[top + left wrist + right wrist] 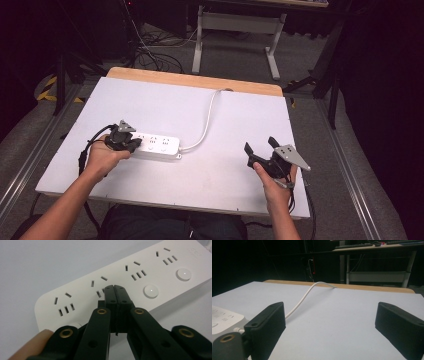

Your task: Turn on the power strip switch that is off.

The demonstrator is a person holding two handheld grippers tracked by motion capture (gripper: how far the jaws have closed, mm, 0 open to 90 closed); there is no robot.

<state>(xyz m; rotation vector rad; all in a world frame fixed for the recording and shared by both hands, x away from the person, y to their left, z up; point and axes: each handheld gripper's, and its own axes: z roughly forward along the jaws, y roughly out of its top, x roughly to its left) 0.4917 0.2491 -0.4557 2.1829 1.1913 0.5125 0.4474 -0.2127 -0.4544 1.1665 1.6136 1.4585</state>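
Note:
A white power strip (159,146) lies on the white table top (200,115), left of centre, its white cable (205,127) curving off to the far edge. My left gripper (135,143) is shut, jaws pressed together with nothing between them, tips over the strip's left end. In the left gripper view the closed tips (115,291) sit on the strip (82,282) beside the second socket group, and two round white buttons (151,291) show to the right. My right gripper (260,148) rests at the right, open and empty; its fingers (268,323) stand wide apart above bare table, with the strip (223,320) at the left.
A wooden strip (195,80) borders the table's far edge. Beyond it stand a white desk frame (235,30) and floor cables (155,55) in a dark room. Metal rails (350,165) run along both sides of the table.

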